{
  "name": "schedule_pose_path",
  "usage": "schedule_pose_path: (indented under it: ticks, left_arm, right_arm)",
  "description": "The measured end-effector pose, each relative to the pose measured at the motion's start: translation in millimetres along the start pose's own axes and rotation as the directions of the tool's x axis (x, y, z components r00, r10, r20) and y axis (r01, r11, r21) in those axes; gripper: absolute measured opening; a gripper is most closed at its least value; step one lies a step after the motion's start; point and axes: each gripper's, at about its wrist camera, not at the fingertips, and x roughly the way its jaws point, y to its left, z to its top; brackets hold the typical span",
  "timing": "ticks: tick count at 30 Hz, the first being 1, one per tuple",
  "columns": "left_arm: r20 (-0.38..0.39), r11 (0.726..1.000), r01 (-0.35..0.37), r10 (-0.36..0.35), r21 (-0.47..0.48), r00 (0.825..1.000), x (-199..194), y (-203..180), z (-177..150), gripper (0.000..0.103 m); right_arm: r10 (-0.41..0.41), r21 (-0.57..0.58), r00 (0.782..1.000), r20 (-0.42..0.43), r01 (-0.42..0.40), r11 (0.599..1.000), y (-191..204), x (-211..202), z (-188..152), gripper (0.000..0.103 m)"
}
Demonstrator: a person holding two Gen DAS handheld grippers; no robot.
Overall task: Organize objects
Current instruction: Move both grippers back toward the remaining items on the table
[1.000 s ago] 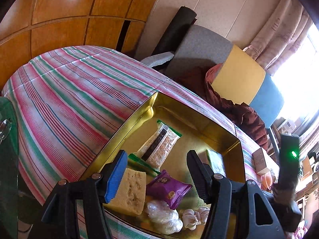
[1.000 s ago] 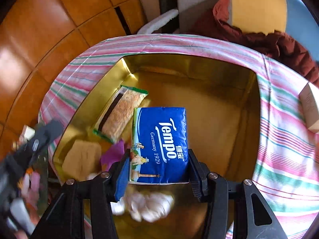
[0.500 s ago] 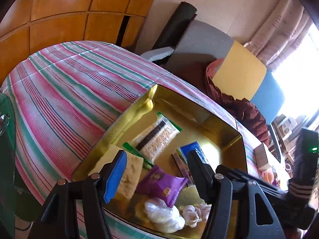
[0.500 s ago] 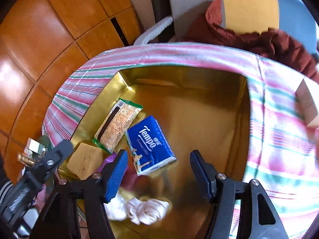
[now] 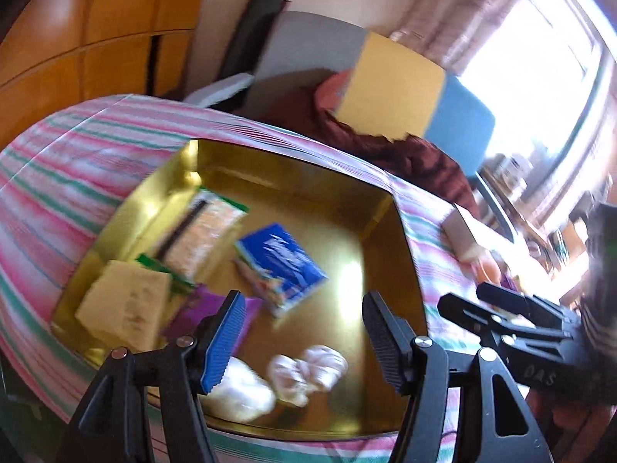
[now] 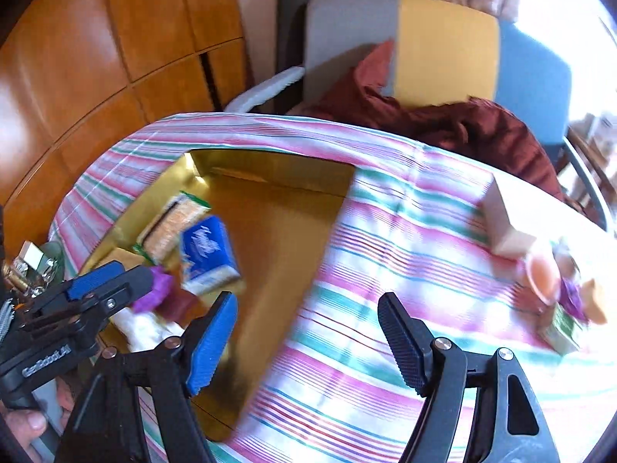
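A gold tray [image 5: 381,208] [image 6: 270,177] sits on the striped tablecloth. In it lie a blue Tempo tissue pack [image 5: 281,262] [image 6: 208,254], a cereal bar [image 5: 204,231], a yellow sponge [image 5: 123,305], a purple snack packet [image 5: 250,308] and white wrapped sweets [image 5: 308,370]. My left gripper [image 5: 300,339] is open and empty over the tray's near edge. My right gripper [image 6: 308,343] is open and empty, above the cloth at the tray's right rim. Both views are blurred.
Right of the tray lie a white box [image 6: 501,220], a small orange cup [image 6: 543,274] and other small items [image 6: 570,320]. A chair with a dark red cloth [image 6: 443,115] stands behind the table. A wooden wall panel [image 6: 96,58] is at left.
My right gripper opened and dropped the blue tissue pack into the tray, then drew back and to the right. My left gripper shifted right over the tray.
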Motion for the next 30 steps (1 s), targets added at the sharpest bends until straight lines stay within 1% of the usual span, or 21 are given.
schedule_pose_path:
  ticks: [5,10,14,15,16,17,20,21,23,24,28,29,30]
  left_arm:
    - [-0.044,0.992,0.044,-0.039,0.117,0.998,3,-36,-14,0.064]
    - [-0.088,0.964,0.092,-0.073,0.251,0.994,2,-75,-32,0.064]
    - [-0.138,0.940,0.163,-0.126,0.299,0.982,2,-99,-49,0.064]
    - [-0.148,0.936,0.176,-0.135,0.306,0.980,2,-104,-53,0.064]
    - [-0.157,0.931,0.187,-0.143,0.313,0.977,2,-109,-56,0.064]
    - [-0.163,0.926,0.194,-0.147,0.325,0.976,1,-114,-60,0.066]
    - [-0.144,0.918,0.146,-0.099,0.368,0.985,0,-126,-68,0.067]
    - [-0.142,0.918,0.140,-0.093,0.371,0.986,0,-127,-69,0.067]
    - [-0.139,0.920,0.145,-0.100,0.365,0.985,-2,-127,-69,0.068]
    - [-0.135,0.920,0.146,-0.103,0.364,0.986,-4,-126,-68,0.068]
    - [-0.093,0.916,0.110,-0.080,0.387,0.992,-10,-127,-65,0.068]
    - [-0.090,0.916,0.110,-0.082,0.386,0.993,-10,-128,-64,0.068]
    - [-0.088,0.917,0.113,-0.085,0.384,0.992,-10,-128,-63,0.068]
  right_arm:
    - [-0.073,0.051,0.995,-0.067,0.077,0.996,-49,2,-27,0.079]
    - [-0.124,0.136,0.983,-0.137,0.143,0.980,-111,1,-57,0.081]
    - [-0.211,0.173,0.967,-0.140,0.234,0.957,-162,-5,-68,0.083]
    - [-0.238,0.191,0.963,-0.128,0.259,0.947,-178,-7,-68,0.086]
    - [-0.256,0.213,0.959,-0.119,0.276,0.937,-191,-9,-66,0.091]
    - [-0.272,0.246,0.956,-0.110,0.291,0.924,-206,-11,-64,0.093]
    - [-0.273,0.329,0.958,-0.093,0.288,0.899,-237,-10,-53,0.094]
    - [-0.274,0.345,0.957,-0.094,0.290,0.893,-246,-6,-49,0.095]
    - [-0.296,0.354,0.949,-0.112,0.316,0.880,-255,2,-45,0.096]
    - [-0.295,0.357,0.948,-0.118,0.318,0.878,-256,9,-41,0.096]
    - [-0.282,0.365,0.948,-0.144,0.316,0.876,-263,26,-38,0.095]
    - [-0.277,0.365,0.950,-0.146,0.312,0.877,-264,29,-37,0.094]
    - [-0.277,0.361,0.948,-0.154,0.315,0.878,-264,32,-38,0.089]
